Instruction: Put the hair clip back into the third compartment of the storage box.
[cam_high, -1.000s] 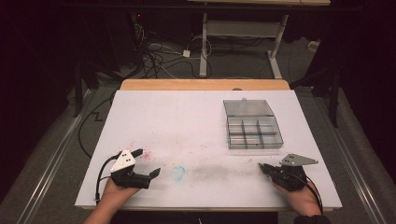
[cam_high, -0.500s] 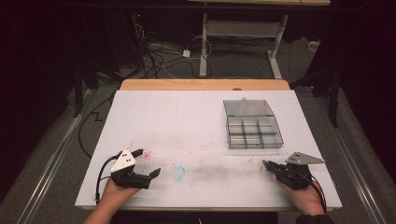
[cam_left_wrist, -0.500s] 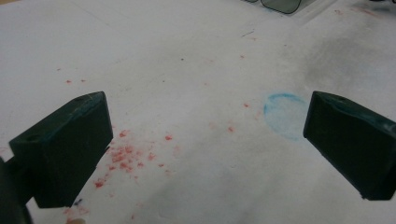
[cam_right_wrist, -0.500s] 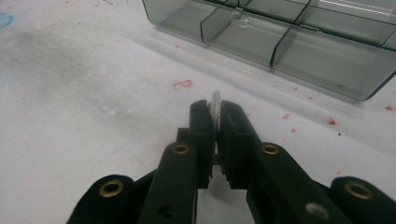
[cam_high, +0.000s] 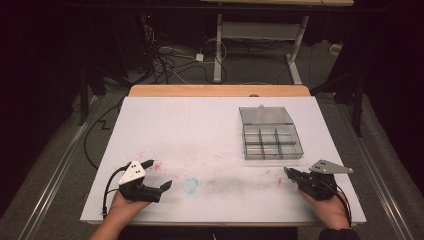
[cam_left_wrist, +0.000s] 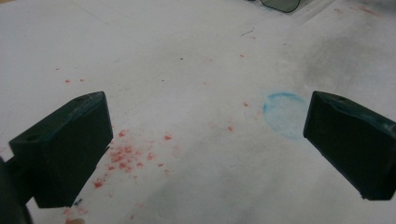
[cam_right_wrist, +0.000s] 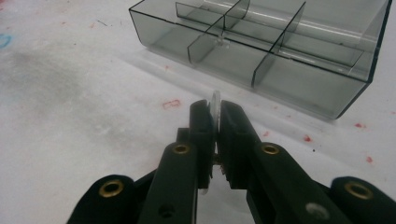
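Sitting on the white table (cam_high: 210, 130), the smoky clear plastic compartment box (cam_high: 270, 135) is lying just ahead of the right gripper (cam_right_wrist: 215, 112), which is pinching a thin clear disc (cam_right_wrist: 215, 100) edge-up; the left gripper (cam_high: 159, 175), jaws spread empty, is resting well apart.

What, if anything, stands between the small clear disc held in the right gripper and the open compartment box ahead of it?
Nothing visible does: only bare, stained table lies between the clear disc in the right gripper and the compartment box.
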